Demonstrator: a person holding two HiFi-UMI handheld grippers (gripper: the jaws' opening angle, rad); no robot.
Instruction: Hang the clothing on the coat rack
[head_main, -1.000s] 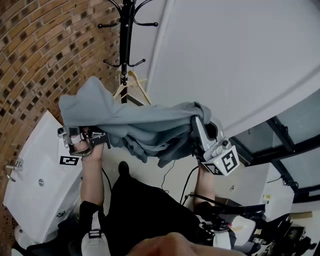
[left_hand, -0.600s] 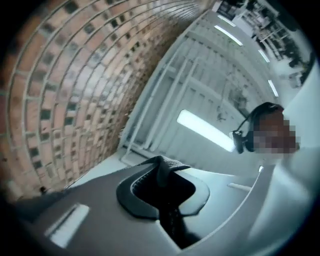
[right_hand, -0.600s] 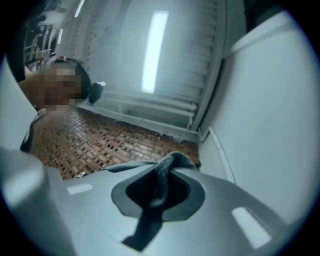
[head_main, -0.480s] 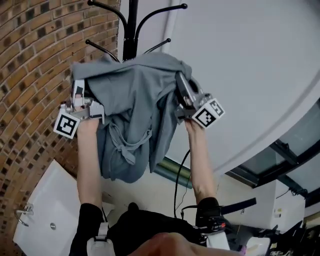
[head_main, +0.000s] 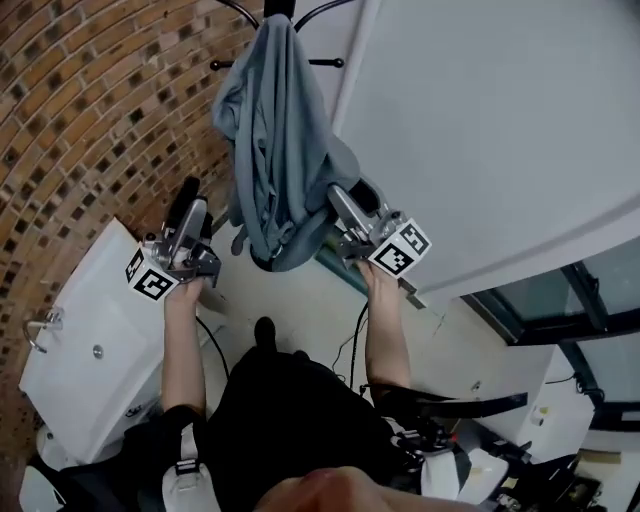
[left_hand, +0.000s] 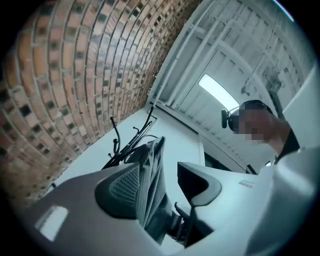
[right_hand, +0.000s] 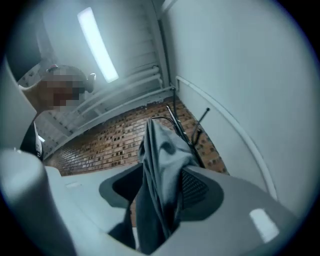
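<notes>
A grey garment (head_main: 275, 150) hangs bunched from the top of the black coat rack (head_main: 277, 8) and reaches down between my two grippers. My left gripper (head_main: 195, 205) sits lower left of it, apart from the cloth. In the left gripper view the garment (left_hand: 152, 190) shows through the gap of the left gripper (left_hand: 160, 182), beyond the pads. My right gripper (head_main: 348, 195) is at the garment's lower right edge. In the right gripper view the garment (right_hand: 160, 175) lies loose between the jaws of the right gripper (right_hand: 160, 192). Both pairs of jaws have just been opening and grip nothing.
A brick wall (head_main: 80, 120) curves along the left and a plain white wall (head_main: 480, 120) fills the right. A white cabinet with a metal handle (head_main: 80, 350) stands below the left gripper. The rack's side hooks (head_main: 330, 63) stick out near the garment.
Both grippers let go of the garment and dropped down and away. The garment, held up spread between them before, now hangs on the rack by itself.
</notes>
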